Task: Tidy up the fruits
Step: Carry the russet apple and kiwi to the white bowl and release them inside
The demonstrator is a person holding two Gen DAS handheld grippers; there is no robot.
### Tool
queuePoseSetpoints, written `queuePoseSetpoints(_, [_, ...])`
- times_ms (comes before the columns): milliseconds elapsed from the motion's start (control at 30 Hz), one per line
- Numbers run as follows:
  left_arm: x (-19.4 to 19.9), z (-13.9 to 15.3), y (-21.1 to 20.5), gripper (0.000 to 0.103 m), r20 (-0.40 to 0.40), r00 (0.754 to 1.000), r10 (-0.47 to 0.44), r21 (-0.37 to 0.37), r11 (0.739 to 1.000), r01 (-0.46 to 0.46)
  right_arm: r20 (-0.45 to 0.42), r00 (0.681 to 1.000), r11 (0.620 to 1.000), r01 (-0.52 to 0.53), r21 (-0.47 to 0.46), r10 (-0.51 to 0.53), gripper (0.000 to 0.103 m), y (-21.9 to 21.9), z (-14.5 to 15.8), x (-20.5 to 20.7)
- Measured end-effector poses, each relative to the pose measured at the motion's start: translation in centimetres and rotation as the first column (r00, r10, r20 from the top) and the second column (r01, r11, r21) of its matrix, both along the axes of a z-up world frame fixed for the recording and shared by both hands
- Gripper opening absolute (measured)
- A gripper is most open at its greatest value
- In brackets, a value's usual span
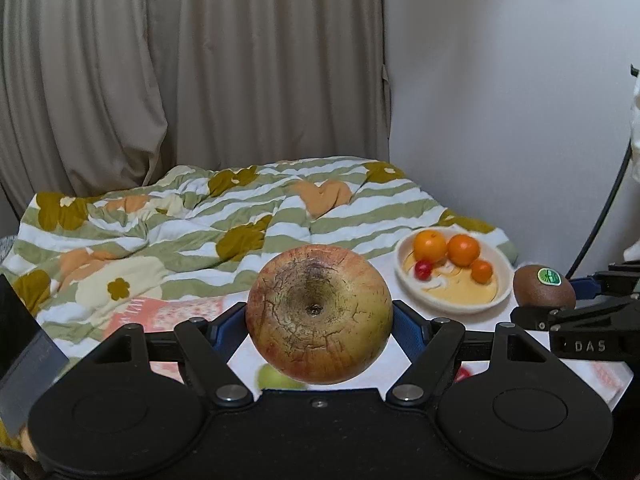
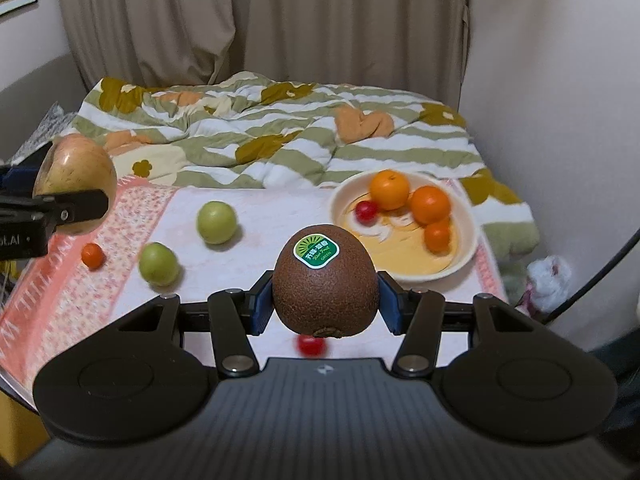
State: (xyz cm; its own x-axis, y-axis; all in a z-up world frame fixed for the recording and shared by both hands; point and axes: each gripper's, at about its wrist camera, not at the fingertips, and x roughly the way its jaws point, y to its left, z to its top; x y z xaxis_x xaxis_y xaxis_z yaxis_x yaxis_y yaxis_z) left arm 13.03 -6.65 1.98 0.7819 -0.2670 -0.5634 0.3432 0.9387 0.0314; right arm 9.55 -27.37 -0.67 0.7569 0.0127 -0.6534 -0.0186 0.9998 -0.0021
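My left gripper [image 1: 319,320] is shut on a large red-yellow apple [image 1: 319,314] and holds it above the cloth; the apple also shows at the left of the right wrist view [image 2: 76,172]. My right gripper [image 2: 325,300] is shut on a brown kiwi [image 2: 325,280] with a green sticker, also seen in the left wrist view [image 1: 544,286]. A cream bowl [image 2: 468,248] holds three oranges [image 2: 390,190] and a red cherry tomato [image 2: 366,210]. On the pink cloth [image 2: 120,216] lie two green fruits [image 2: 216,222], a small orange [image 2: 93,256] and a red tomato [image 2: 311,345].
A striped floral duvet [image 2: 280,136] lies bunched behind the cloth. Beige curtains [image 2: 260,20] and a white wall stand at the back. A black cable [image 2: 600,276] runs at the right. The cloth's front edge is near the left gripper.
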Motion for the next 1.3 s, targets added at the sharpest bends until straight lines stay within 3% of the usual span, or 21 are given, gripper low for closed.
queuePoseSetpoints(267, [0.7, -0.6, -7.6, 0.079, -0.035, 0.999, 0.028, -0.030, 0.999, -0.029, 0.010, 0.997, 0.997, -0.071, -0.010, 0.071, 0.068, -7.3, 0.3, 1.5])
queuePoseSetpoints(567, [4.7, -3.2, -14.5, 0.079, -0.093, 0.996, 0.006, -0.016, 1.000, -0.008, -0.005, 0.990, 0.988, -0.144, -0.048, 0.144, 0.068, -13.1, -1.5, 5.2])
queuePoseSetpoints(933, [10.6, -7.7, -19.4, 0.079, -0.186, 0.978, -0.089, 0.044, 0.994, 0.099, -0.051, 0.997, 0.998, -0.064, -0.008, 0.064, 0.068, -17.2, -4.3, 9.0])
queuePoseSetpoints(1300, [14.9, -11.5, -22.4, 0.079, -0.254, 0.949, -0.187, 0.104, 0.970, 0.220, -0.084, 0.996, 0.999, 0.040, 0.025, -0.037, 0.068, -18.6, -5.6, 11.3])
